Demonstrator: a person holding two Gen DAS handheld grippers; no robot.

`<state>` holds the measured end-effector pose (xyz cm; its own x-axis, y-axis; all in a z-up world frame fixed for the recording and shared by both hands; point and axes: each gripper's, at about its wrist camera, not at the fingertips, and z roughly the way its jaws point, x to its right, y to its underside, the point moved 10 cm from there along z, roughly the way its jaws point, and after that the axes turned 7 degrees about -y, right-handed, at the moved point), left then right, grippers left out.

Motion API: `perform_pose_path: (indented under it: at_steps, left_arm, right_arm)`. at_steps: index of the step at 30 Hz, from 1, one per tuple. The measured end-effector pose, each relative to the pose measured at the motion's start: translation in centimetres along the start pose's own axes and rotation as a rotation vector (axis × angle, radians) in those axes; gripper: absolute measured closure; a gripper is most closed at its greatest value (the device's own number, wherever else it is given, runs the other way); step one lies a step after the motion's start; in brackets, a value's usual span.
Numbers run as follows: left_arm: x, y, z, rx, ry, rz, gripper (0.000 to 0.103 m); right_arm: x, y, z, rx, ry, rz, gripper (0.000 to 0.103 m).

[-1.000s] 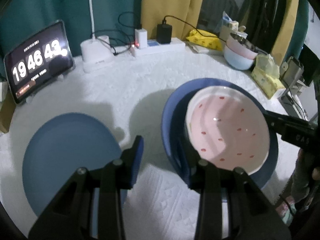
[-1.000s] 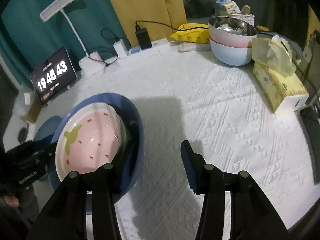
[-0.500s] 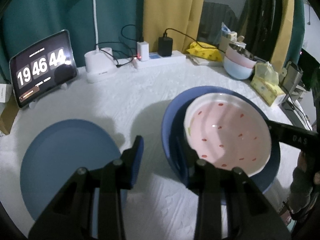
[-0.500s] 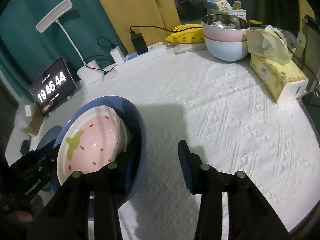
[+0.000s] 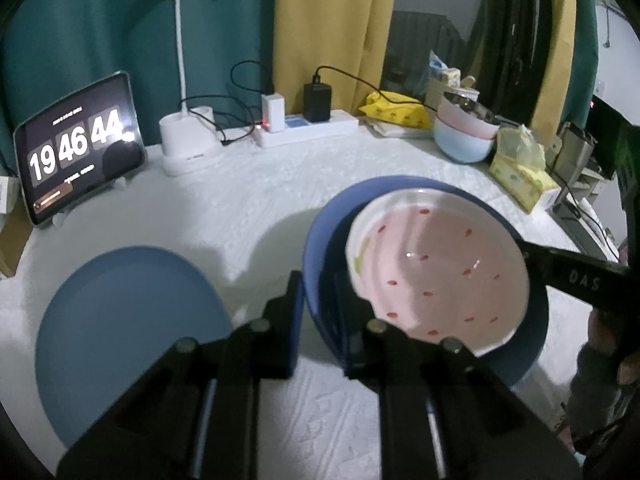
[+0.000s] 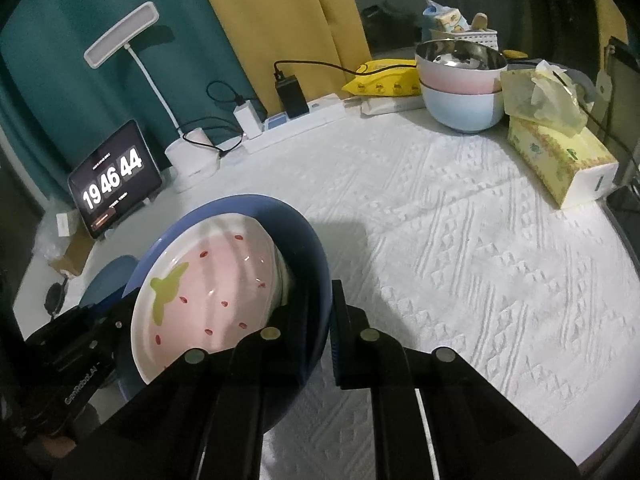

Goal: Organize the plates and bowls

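Both grippers pinch the rim of a blue bowl (image 5: 320, 256) from opposite sides, the left gripper (image 5: 318, 304) and right gripper (image 6: 326, 320) each clenched on its wall, a pink strawberry plate (image 5: 436, 276) tilted inside. Only the left view shows the flat blue plate (image 5: 124, 320) whole on the white cloth (image 6: 480, 260) — the right view shows the stacked bowls (image 6: 460, 84) and tissue box (image 6: 560, 160) close up.

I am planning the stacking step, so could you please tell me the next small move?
Probably carry the blue bowl left over the blue plate and lower it: both the left gripper and right gripper pinch its rim, strawberry dish inside.
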<state>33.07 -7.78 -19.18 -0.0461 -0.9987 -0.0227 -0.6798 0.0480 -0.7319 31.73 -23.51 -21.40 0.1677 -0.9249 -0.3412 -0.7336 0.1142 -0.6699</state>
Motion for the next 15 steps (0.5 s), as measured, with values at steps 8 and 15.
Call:
perform_pose_path:
  at_steps: [8,15]
  left_arm:
    - [0.04,-0.1,-0.36,-0.003,0.018,-0.013,0.09]
    - [0.18,-0.09,-0.56,0.002,0.02,-0.014,0.09]
  right_arm:
    - [-0.21,0.38,-0.57,0.008,0.016,0.011,0.093]
    - [-0.27,0.56,-0.92,0.008,0.015,0.025,0.093]
